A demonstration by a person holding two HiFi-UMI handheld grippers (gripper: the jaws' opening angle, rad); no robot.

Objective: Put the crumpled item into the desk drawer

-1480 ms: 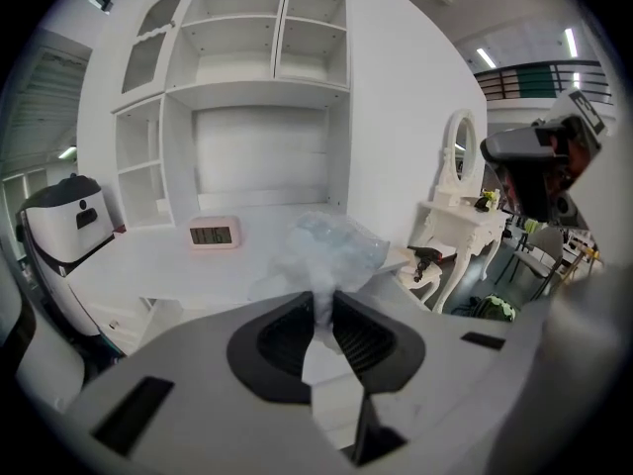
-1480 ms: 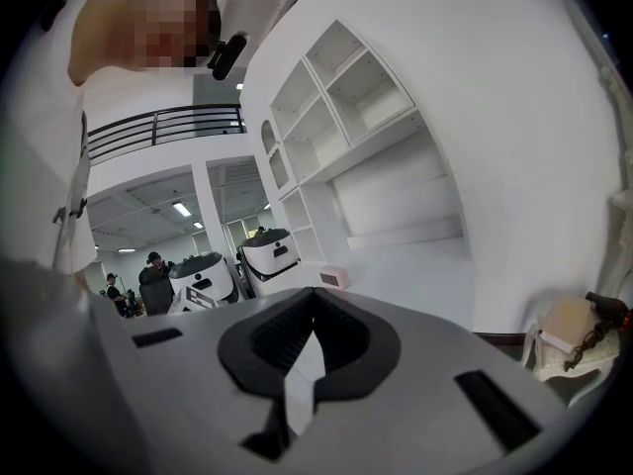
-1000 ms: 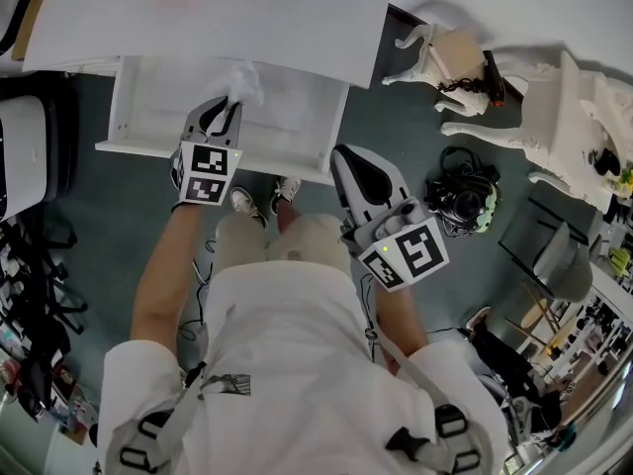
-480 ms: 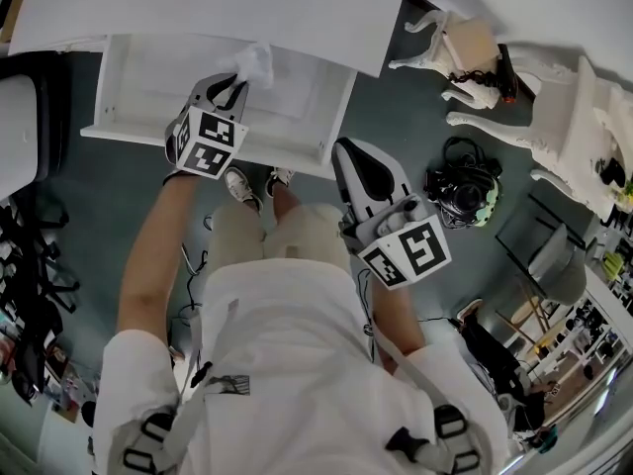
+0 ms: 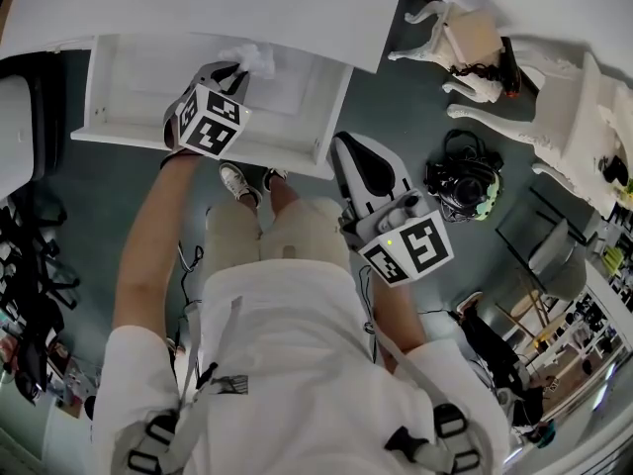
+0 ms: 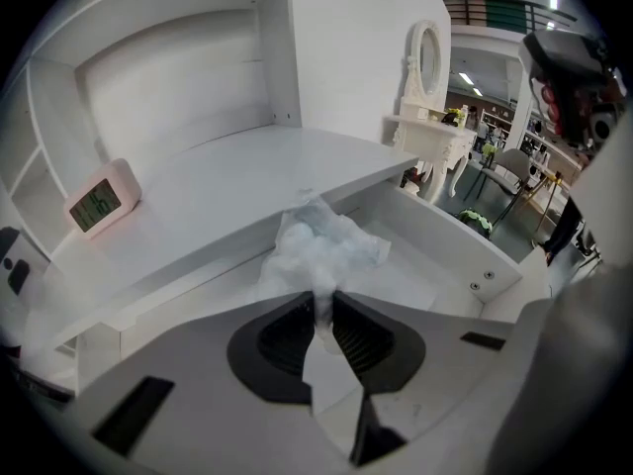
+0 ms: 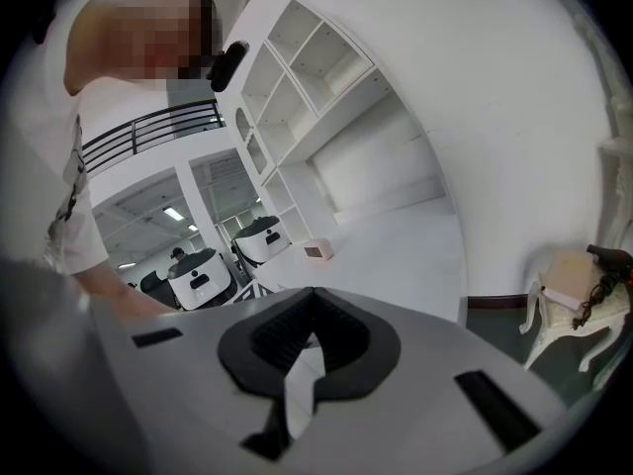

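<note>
My left claw [image 5: 238, 74] pinches the crumpled tissue [image 6: 321, 250] above the open drawer [image 5: 129, 97]. Only its own view shows the pink clock [image 6: 101, 204] beyond the drawer. My right claw [image 7: 310, 312] is pressed together, empty.

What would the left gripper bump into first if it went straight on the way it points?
Probably the floor of the open drawer: the left gripper, shut on the crumpled paper, points down into it. Depth is hard to judge.

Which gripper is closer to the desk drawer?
Left. The left gripper holds the crumpled paper over the open drawer; the right gripper hangs outside it, off its front corner.
</note>
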